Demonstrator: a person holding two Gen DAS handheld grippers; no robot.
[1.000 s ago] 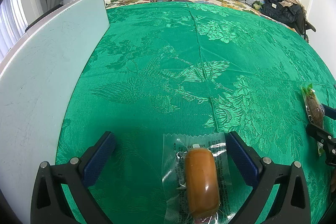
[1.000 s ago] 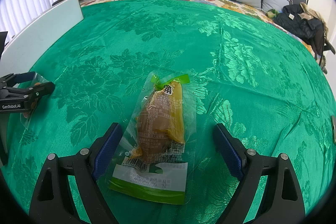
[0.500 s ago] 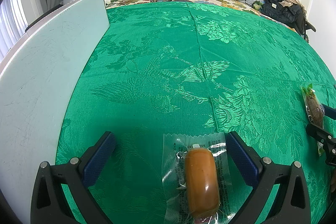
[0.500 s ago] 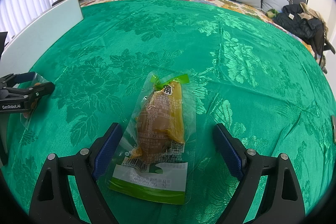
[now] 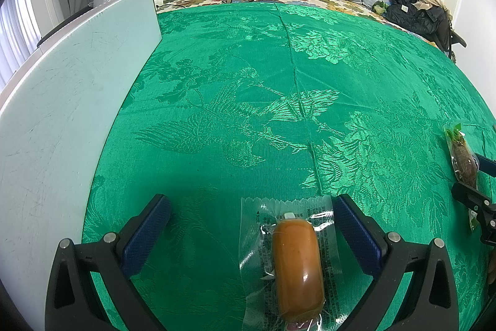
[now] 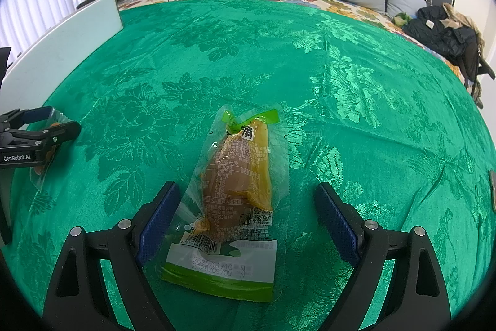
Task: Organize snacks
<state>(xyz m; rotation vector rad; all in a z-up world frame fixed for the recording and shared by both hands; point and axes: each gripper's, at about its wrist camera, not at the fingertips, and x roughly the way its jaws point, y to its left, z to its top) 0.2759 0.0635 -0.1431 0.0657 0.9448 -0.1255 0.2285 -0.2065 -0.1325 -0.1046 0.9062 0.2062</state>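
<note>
- The clear wrapper of the sausage pack (image 5: 294, 262) looks slippery; a pinch on film alone could let it slide out onto the bed cover (image 5: 279, 82).
- The left gripper (image 5: 251, 225) is spread wide, empty; the sausage lies between its jaws, nearer the right one.
- The right gripper (image 6: 245, 213) is likewise wide, empty, with the green snack bag (image 6: 238, 194) between its jaws, nearer the left one.
</note>
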